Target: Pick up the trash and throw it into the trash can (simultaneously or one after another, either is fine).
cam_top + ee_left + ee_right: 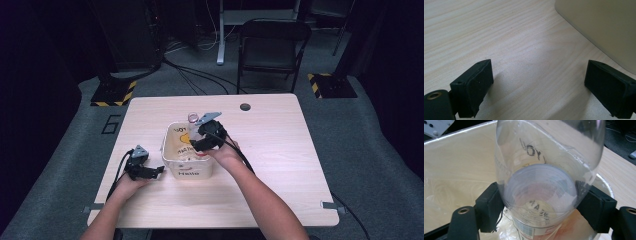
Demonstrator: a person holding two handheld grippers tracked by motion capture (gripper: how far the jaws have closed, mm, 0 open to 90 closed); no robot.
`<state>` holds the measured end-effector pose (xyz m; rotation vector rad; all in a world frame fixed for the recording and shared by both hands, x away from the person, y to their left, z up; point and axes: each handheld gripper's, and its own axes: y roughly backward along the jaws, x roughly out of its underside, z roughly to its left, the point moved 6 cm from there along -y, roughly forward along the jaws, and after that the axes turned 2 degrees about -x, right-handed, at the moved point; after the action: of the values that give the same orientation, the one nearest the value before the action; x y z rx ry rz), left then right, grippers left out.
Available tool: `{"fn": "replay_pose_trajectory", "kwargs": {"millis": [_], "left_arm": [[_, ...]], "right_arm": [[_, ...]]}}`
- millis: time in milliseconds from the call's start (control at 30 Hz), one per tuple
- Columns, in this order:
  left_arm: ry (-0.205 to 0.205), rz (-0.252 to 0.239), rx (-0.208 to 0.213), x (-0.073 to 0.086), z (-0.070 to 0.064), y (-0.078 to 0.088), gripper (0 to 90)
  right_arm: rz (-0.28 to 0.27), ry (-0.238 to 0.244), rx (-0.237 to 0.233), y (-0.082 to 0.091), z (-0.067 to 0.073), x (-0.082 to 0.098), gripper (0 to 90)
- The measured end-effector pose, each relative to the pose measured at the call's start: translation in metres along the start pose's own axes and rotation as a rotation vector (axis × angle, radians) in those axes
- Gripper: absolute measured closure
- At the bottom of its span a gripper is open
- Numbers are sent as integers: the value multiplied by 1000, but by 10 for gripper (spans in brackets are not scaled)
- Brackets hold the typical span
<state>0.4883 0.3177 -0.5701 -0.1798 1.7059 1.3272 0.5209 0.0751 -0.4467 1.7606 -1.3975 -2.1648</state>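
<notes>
A clear plastic bottle (549, 165) stands between the jaws of my right gripper (544, 207), whose pads press on its sides just over a cream plastic bin (456, 167). In the high view the right gripper (205, 137) hovers over the bin (170, 160), and the bottle's neck (193, 119) pokes up behind it. The bin has yellow and black printing and the word "Hello" on its front. My left gripper (150, 172) rests open on the table just left of the bin. In the left gripper view its fingers (474, 87) stand wide apart over bare wood, with the bin wall (604, 27) at the upper right.
The light wooden table (280, 165) has a round cable hole (245, 106) near its far edge. A dark folding chair (272, 45) stands beyond the table. Cables and two stand bases with yellow-black tape (115, 92) lie on the grey floor behind.
</notes>
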Motion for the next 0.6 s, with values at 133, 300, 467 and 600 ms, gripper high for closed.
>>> {"fn": "replay_pose_trajectory", "kwargs": {"millis": [133, 300, 467, 600], "left_arm": [[0, 0, 0, 0, 0, 0, 82], [1, 1, 1, 0, 0, 0, 82], [2, 2, 1, 0, 0, 0, 82], [2, 2, 1, 0, 0, 0, 82]], "right_arm": [[-1, 19, 4, -1, 0, 0, 249], [1, 11, 12, 0, 1, 0, 232], [-13, 19, 21, 3, 0, -1, 219], [-28, 11, 25, 7, 1, -3, 208]]}}
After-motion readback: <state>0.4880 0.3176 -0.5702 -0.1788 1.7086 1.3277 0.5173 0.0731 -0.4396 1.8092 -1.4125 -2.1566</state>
